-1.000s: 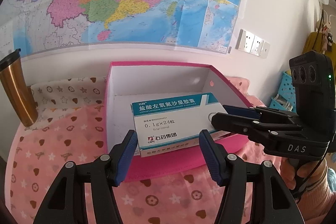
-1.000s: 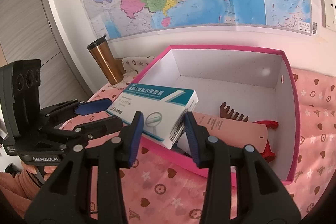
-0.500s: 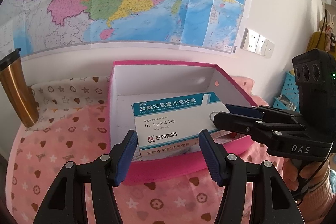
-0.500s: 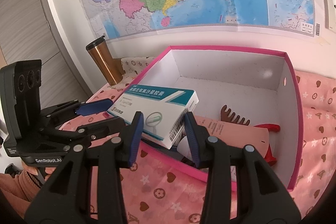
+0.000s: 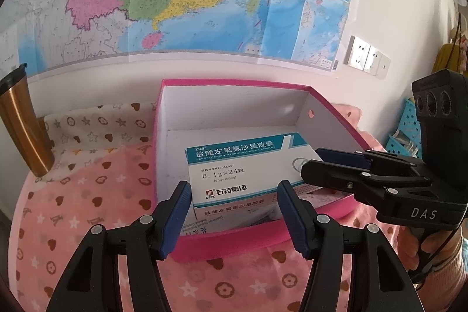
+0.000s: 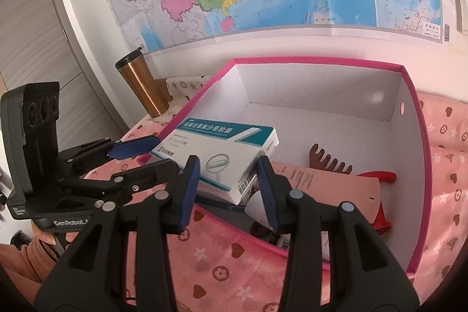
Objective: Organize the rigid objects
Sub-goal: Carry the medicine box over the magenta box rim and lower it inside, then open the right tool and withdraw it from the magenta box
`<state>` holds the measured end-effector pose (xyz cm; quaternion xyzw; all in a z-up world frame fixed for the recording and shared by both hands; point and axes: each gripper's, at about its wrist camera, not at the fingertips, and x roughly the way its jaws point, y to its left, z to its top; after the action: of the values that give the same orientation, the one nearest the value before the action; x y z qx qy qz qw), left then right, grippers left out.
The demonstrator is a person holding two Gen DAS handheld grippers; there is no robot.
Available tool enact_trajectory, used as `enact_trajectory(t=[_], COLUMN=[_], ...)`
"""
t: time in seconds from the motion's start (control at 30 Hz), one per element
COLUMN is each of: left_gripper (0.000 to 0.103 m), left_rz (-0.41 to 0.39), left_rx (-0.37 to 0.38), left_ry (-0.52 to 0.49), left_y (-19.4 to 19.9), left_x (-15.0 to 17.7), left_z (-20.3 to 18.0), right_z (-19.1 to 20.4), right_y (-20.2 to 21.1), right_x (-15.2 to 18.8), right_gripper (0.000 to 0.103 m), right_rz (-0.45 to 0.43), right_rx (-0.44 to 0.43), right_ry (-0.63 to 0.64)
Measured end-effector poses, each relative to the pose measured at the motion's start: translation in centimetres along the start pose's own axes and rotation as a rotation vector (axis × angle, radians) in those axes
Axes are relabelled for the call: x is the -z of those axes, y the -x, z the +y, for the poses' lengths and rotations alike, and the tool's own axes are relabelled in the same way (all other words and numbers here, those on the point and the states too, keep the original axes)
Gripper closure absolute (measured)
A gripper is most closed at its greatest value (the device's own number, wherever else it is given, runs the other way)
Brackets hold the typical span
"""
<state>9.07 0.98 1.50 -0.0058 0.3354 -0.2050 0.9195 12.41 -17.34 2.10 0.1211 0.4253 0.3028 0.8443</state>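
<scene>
A white and teal medicine box [image 5: 242, 168] lies inside the pink storage box [image 5: 234, 241], near its front left corner, on top of other items. It also shows in the right wrist view [image 6: 216, 157]. My left gripper [image 5: 234, 218] is open and empty, just in front of the pink box's front wall. My right gripper [image 6: 228, 189] is open around the medicine box's end, its blue pads [image 6: 191, 189] close to the box sides. In the pink box [image 6: 421, 195] lie a brown comb [image 6: 327, 163], a pink packet [image 6: 321, 189] and a red item [image 6: 380, 177].
A copper tumbler [image 5: 20, 122] stands at the left on the pink patterned cloth [image 5: 87, 209]; it also shows in the right wrist view [image 6: 143, 86]. A map covers the wall behind. A blue basket [image 5: 406, 130] sits at the far right.
Both grippers have drawn slightly back and up from the pink box. The medicine box stays resting in the pink box between the right gripper's pads.
</scene>
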Motion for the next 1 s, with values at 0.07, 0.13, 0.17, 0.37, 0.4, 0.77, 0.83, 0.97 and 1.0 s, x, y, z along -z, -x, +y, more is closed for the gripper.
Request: enact_trajectory(t=[0.07,0.13,0.17,0.37,0.4,0.77,0.83,0.97,1.0], left_gripper=[0.041,0.041,0.041,0.041,0.041,0.048,0.049,0.049,0.049], left_rz=[0.003,0.005,0.006,0.015,0.017,0.046,0.053,0.051,0.048], left_rx=[-0.002,-0.004,-0.004,-0.011,-0.013,-0.01,-0.009,-0.012,-0.014], left_ry=[0.002,0.003,0.004,0.011,0.014,0.003,0.005,-0.002,-0.006], left_y=[-0.2,-0.3,-0.4,-0.8,-0.9,-2.1,-2.3,-2.1,-2.0], left_x=[-0.1,-0.1,-0.1,-0.1,-0.1,-0.2,-0.1,0.0,0.0], left_z=[0.1,0.1,0.2,0.5,0.5,0.2,0.2,0.1,0.0], right_z=[0.0,0.0,0.0,0.0,0.0,0.3,0.4,0.3,0.2], right_y=[-0.1,-0.3,-0.4,-0.8,-0.9,-2.0,-2.2,-2.3,-2.3], right_x=[0.0,0.0,0.0,0.0,0.0,-0.1,0.0,0.3,0.4], right_gripper=[0.06,0.06,0.06,0.06,0.06,0.062,0.063,0.063,0.063], right_rz=[0.003,0.008,0.009,0.018,0.02,0.042,0.046,0.054,0.057], right_rx=[0.002,0.004,0.005,0.006,0.005,-0.038,-0.04,-0.042,-0.043], right_ry=[0.0,0.0,0.0,-0.006,-0.007,-0.002,0.001,-0.005,-0.007])
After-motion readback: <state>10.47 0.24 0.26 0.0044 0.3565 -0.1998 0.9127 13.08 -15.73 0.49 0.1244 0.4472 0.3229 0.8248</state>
